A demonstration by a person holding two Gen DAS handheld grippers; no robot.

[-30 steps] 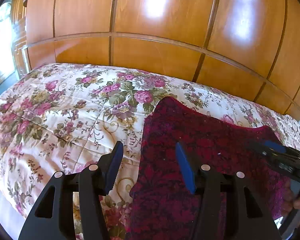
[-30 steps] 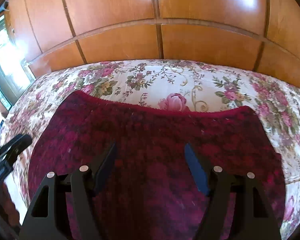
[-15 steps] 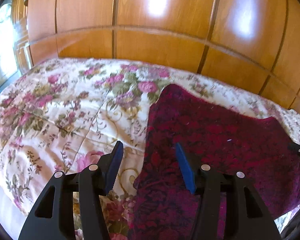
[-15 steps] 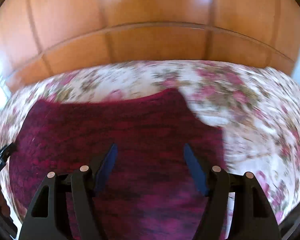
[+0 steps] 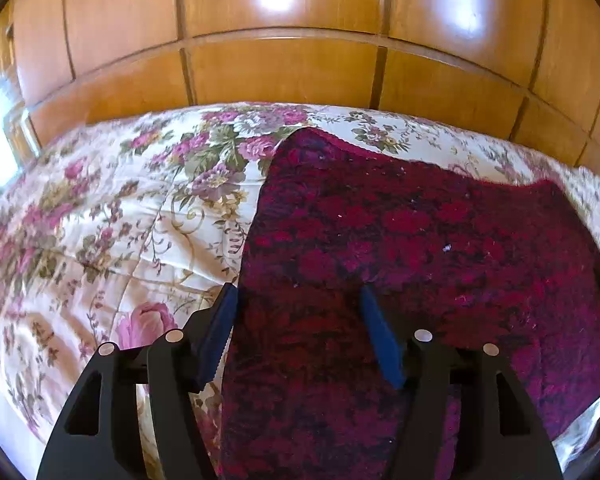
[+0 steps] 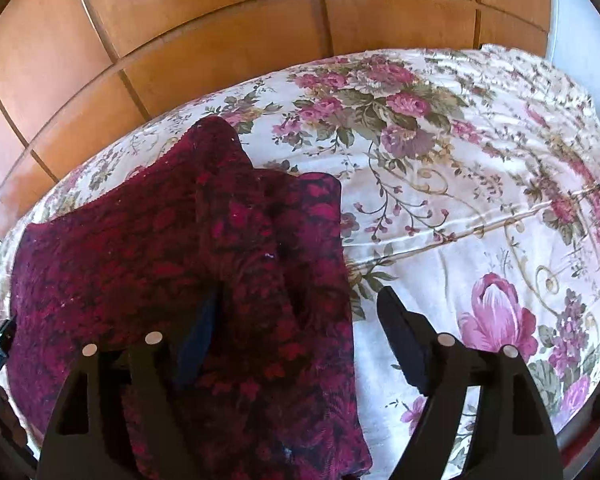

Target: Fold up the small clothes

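My left gripper (image 5: 296, 332), jaws just widened and empty, straddles the maroon knit garment (image 5: 420, 248) edge at six o'clock on the floral bedspread (image 5: 100, 220); my right gripper (image 6: 296, 332), likewise spreading, brackets its right edge, readying a fold.

R gripper (image 6: 300, 332) swung to garment's (image 6: 140, 248) right edge, jaws widening; cloth prob. bunched there now.
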